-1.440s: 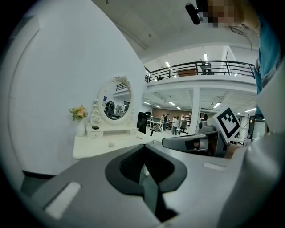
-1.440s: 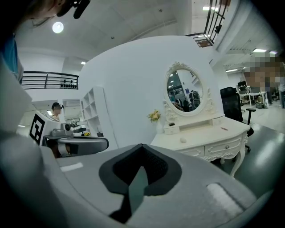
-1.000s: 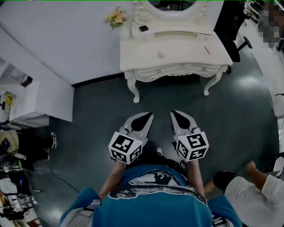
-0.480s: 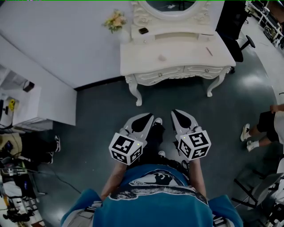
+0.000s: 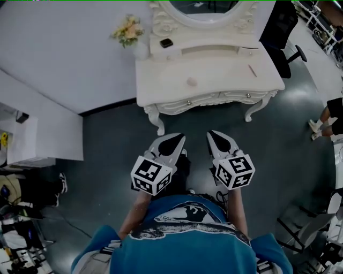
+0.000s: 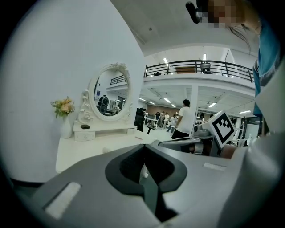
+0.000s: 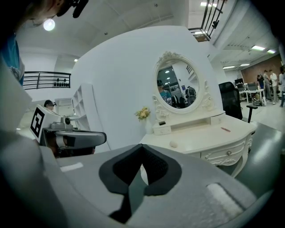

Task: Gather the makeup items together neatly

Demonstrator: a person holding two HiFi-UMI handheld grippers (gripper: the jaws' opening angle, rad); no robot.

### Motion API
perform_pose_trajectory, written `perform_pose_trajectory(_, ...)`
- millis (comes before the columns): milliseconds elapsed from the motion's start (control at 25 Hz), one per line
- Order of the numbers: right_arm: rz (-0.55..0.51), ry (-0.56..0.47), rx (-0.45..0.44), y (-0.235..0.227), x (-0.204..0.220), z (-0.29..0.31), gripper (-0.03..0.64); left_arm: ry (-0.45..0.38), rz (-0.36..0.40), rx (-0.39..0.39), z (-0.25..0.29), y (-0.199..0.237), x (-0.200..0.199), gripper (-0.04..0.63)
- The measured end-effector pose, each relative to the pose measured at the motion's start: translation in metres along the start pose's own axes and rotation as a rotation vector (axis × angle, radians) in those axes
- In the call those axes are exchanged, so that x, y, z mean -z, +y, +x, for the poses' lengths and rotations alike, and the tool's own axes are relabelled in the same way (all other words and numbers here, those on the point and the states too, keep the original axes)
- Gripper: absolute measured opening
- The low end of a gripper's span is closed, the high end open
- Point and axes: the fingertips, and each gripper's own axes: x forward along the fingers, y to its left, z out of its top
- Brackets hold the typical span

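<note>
I am looking down on a white dressing table (image 5: 214, 80) standing on the dark floor (image 5: 107, 139). An oval mirror (image 5: 206, 5) is rising at the table's back, a vase of flowers (image 5: 128, 33) is sitting at its back left corner, a black office chair (image 5: 281, 29) is standing just right of it, and a person (image 5: 333, 109) is standing farther right

Oval mirror (image 5: 206, 7) — cut off by the top edge, only its lower arc showing. On the dressing table (image 5: 161, 80), a pale round item (image 5: 191, 81), a thin pinkish stick (image 5: 252, 70) and a dark item (image 5: 166, 43) near the mirror — all too small to identify. Bystander (image 5: 328, 113), far right, is cropped by the edge.
</note>
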Motion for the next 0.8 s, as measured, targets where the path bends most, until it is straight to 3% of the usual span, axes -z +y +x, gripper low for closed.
perform_pose_trajectory(320,0.023,0.027,0.004,-0.029,-0.036,0.086,0.005,0.03,-0.027,-0.011,0.05,0.092,-0.026,0.011)
perform_pose_trajectory(800,0.005,0.089,0.058,-0.062,-0.054,0.158,0.005,0.057,-0.041,0.061,0.111,0.155,-0.041,0.011)
